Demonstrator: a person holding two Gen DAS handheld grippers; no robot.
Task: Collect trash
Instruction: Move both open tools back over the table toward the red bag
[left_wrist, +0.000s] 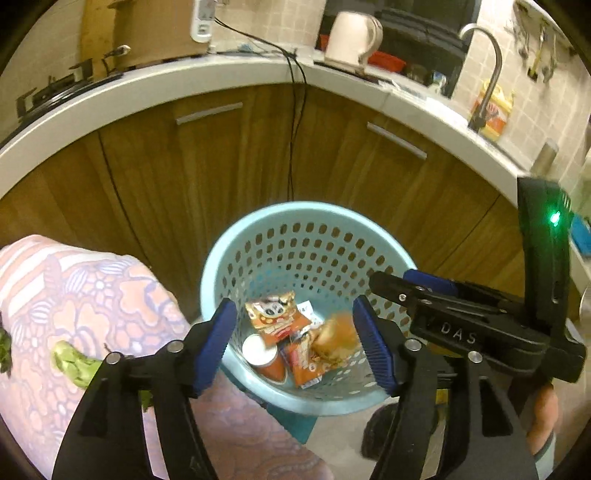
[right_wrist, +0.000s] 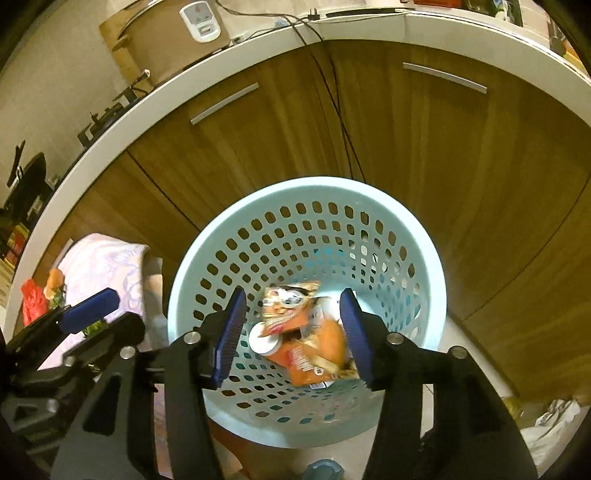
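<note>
Right wrist view: I hold both grippers over the pale blue perforated basket (right_wrist: 306, 310), which stands on the floor against the wooden cabinets (right_wrist: 424, 147) so trash can fall straight in. My right gripper (right_wrist: 293, 334) has its jaws spread, pressing on nothing. The left gripper (left_wrist: 295, 347) likewise gapes, empty. At six o'clock inside the basket lie orange snack wrappers (right_wrist: 314, 354), one blurred, and a small white-lidded cup (right_wrist: 263, 340).

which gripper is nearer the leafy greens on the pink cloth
Left. The left gripper hangs open just beside the greens; the right gripper is open over the blue basket, farther away.
</note>
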